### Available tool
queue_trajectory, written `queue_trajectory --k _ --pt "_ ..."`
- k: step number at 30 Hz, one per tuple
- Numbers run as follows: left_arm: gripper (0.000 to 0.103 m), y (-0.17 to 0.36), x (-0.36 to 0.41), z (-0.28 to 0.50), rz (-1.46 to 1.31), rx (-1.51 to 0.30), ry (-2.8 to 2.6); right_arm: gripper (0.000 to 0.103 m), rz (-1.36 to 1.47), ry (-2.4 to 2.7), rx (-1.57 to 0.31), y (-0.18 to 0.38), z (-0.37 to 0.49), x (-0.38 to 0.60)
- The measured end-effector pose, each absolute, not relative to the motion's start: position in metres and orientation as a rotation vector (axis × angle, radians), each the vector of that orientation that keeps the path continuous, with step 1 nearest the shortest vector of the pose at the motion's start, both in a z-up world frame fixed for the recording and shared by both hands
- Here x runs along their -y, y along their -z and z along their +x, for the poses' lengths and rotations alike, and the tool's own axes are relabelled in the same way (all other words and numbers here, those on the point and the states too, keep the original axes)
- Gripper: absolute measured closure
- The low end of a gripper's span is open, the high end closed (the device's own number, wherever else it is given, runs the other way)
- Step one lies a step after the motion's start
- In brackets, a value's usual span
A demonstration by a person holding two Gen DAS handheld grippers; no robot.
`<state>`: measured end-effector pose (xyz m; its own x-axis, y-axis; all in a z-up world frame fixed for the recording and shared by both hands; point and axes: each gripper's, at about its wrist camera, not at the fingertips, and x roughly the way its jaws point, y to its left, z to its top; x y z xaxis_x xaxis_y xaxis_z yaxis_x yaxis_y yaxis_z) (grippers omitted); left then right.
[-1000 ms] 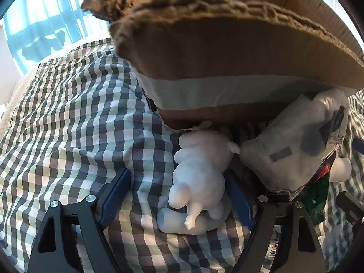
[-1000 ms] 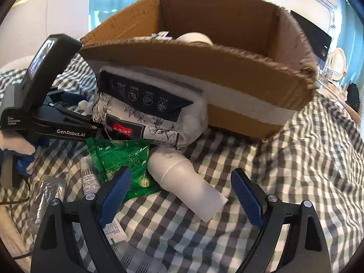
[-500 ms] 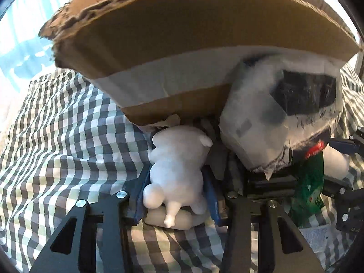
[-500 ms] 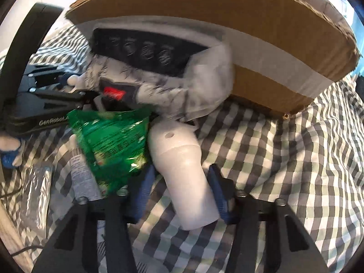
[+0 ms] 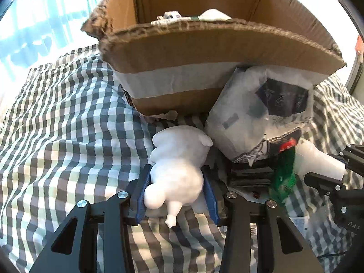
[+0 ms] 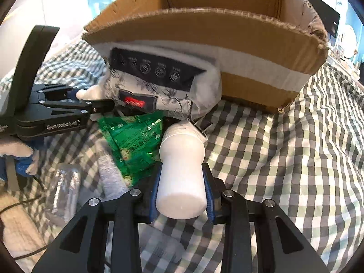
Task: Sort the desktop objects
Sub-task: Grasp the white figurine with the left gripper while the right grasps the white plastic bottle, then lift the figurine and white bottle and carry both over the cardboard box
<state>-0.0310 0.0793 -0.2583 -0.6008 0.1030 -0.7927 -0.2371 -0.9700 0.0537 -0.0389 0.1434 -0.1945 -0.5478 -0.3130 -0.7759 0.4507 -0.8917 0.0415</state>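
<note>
My left gripper (image 5: 177,188) is shut on a white animal figurine (image 5: 179,161), held just above the checked cloth in front of the cardboard box (image 5: 204,54). My right gripper (image 6: 182,188) is shut on a white plastic bottle (image 6: 182,173), lifted in front of the same box (image 6: 227,34). A white tissue pack with a dark label (image 6: 163,84) leans against the box front, also in the left wrist view (image 5: 261,113). A green snack bag (image 6: 134,141) lies beside the bottle.
The box holds a few items (image 5: 193,17). A clear wrapped packet (image 6: 63,188) and a small grey tube (image 6: 111,179) lie on the checked cloth (image 6: 284,147) at the left. The left gripper (image 6: 56,113) reaches in from the left.
Both grippers closed from wide open, the left on the figurine, the right on the bottle. Both have since lifted, and the box opening has come into view.
</note>
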Motion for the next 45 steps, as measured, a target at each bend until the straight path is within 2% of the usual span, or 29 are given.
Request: queue_trajectory --k 14,18,25,27,28,35,36,37,38,39,40,45 --pt "0.06 0.222 -0.077 -0.005 -1.134 -0.219 -2.752 0.072 1.038 2.519 -0.243 0.156 -0.017 -0.154" --pt "0.06 0.177 -0.035 0.003 -1.097 -0.19 -2.769 0.072 1.005 2.537 -0.245 0.15 -0.027 -0.15" --pt "0.06 0.15 -0.037 0.008 -1.055 -0.184 -2.761 0.073 0.926 2.576 -0.251 0.132 -0.01 -0.145" --pt "0.06 0.157 -0.03 -0.007 -1.042 -0.18 -2.761 0.078 0.885 2.586 -0.25 0.125 -0.008 -0.142" --pt "0.06 0.155 -0.032 -0.002 -1.032 -0.174 -2.76 0.103 0.866 2.587 -0.25 0.12 -0.005 -0.141" --pt "0.06 0.144 -0.04 0.008 -0.978 -0.171 -2.751 0.102 0.933 2.561 -0.27 0.13 -0.01 -0.137" --pt "0.06 0.143 -0.041 0.009 -0.974 -0.176 -2.748 0.101 0.943 2.569 -0.256 0.134 -0.012 -0.14" --pt "0.06 0.14 -0.041 0.01 -0.968 -0.174 -2.747 0.088 0.967 2.563 -0.242 0.14 -0.015 -0.141" --pt "0.06 0.14 -0.041 0.011 -0.964 -0.171 -2.745 0.056 1.006 2.536 -0.227 0.146 -0.019 -0.141" --pt "0.06 0.137 -0.04 0.012 -0.957 -0.166 -2.747 0.041 1.032 2.509 -0.205 0.154 -0.019 -0.141" --pt "0.06 0.133 -0.039 0.013 -0.944 -0.159 -2.751 0.033 1.041 2.494 -0.189 0.159 -0.02 -0.14" --pt "0.06 0.117 -0.036 0.018 -0.885 -0.128 -2.762 0.033 1.096 2.446 -0.325 0.185 -0.024 -0.115"
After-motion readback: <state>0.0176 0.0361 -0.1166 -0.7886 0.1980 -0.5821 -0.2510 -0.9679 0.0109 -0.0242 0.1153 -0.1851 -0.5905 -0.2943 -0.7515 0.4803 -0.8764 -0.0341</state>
